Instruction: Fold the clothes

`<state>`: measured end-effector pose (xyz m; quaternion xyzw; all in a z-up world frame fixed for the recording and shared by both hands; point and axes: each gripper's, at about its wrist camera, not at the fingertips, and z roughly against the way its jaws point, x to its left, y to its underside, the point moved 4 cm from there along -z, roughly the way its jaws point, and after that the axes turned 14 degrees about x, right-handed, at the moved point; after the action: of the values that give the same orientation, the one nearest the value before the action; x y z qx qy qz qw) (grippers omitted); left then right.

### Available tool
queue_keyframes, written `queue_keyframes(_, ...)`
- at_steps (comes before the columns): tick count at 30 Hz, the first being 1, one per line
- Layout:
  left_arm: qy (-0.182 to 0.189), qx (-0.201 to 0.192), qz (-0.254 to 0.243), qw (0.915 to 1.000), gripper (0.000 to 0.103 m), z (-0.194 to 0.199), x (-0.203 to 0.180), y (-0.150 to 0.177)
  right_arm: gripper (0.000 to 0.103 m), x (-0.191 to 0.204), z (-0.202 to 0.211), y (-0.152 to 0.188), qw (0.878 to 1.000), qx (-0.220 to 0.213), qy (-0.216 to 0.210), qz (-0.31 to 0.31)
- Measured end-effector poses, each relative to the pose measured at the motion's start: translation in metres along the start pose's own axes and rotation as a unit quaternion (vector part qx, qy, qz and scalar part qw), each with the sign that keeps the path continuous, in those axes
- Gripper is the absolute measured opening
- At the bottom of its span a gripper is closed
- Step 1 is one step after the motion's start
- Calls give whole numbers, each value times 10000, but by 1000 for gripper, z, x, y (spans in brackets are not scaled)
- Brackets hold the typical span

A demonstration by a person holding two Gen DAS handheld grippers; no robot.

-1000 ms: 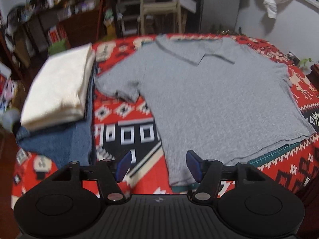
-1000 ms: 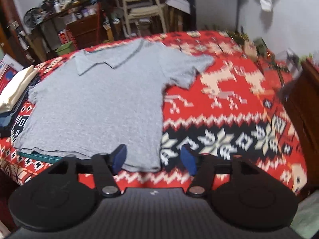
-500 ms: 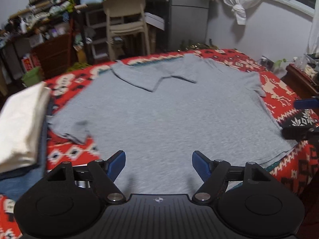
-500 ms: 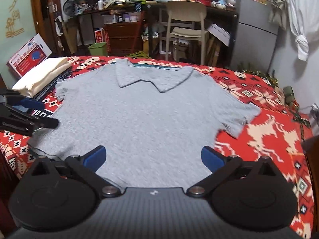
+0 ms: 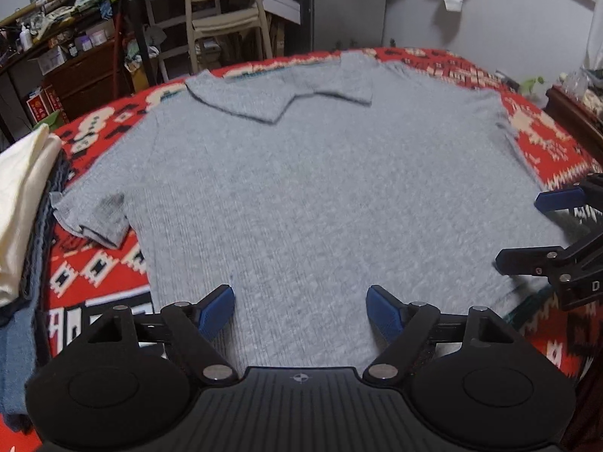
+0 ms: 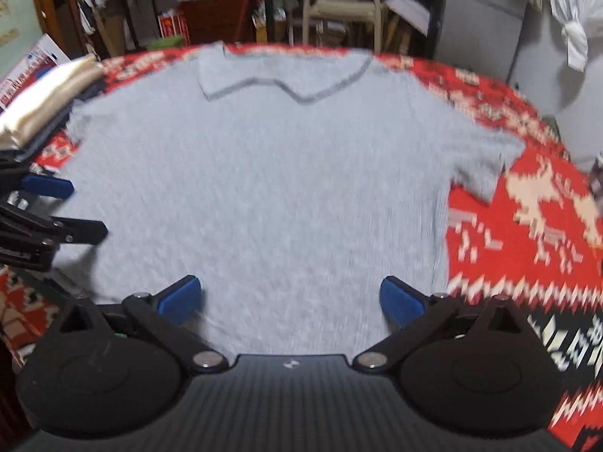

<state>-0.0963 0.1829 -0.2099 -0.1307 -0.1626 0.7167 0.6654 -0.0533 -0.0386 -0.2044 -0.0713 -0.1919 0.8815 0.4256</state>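
Grey polo shirt spread flat, collar at the far side, hem toward the cameras, on a surface under a red patterned blanket. At the left, a cream folded stack on top of darker folded pieces, just beside the shirt's left sleeve. Compared with a second ago: both tools now swung inward from the outer corners of the hem to face the middle of the shirt, and lower, closer to the cloth. Left gripper with jaws spread wide, nothing between them, over the hem left of centre. Right gripper likewise spread wide and empty, over the hem right of centre; also visible from the side at the right edge of the left view, with its upper blue pad clear of the lower finger. Jaw openings wider than half a second ago. No fold made yet; shirt unmoved and unwrinkled. Probably the approach to a first grasp along the near hem, for a fold of the bottom up toward the collar. Whether the pads touch the fabric: cannot tell, given the motion blur in both views.
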Motion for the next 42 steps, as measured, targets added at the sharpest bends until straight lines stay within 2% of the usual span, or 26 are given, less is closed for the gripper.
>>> queue_keyframes(2, -34, 4, 64, 10000, 86, -1, 2, 1, 103, 0, -1, 3, 10000, -46, 4, 13)
queue_keyframes(4, -88, 49, 185, 9998, 98, -4, 5, 2, 103, -1, -1, 3, 10000, -60, 6, 9)
queue_keyframes(7, -52, 49, 209, 9998, 103, -7, 7, 2, 103, -1, -2, 3, 10000, -32, 9, 0)
queue_keyframes(13, -52, -18, 191, 9998, 103, -6, 6, 4, 103, -2, 1, 2, 10000, 5, 21, 5)
queue_keyframes(25, -121, -82, 248, 9996, 103, -6, 3, 5, 103, 1, 3, 12, 9994, -310, 93, -106)
queue_keyframes(36, -88, -213, 229, 9995, 103, -6, 3, 8, 103, 0, 4, 14, 9993, -353, 55, -133)
queue_keyframes(42, -88, -179, 223, 9996, 103, -7, 3, 6, 103, 1, 5, 11, 9997, -126, 90, -192)
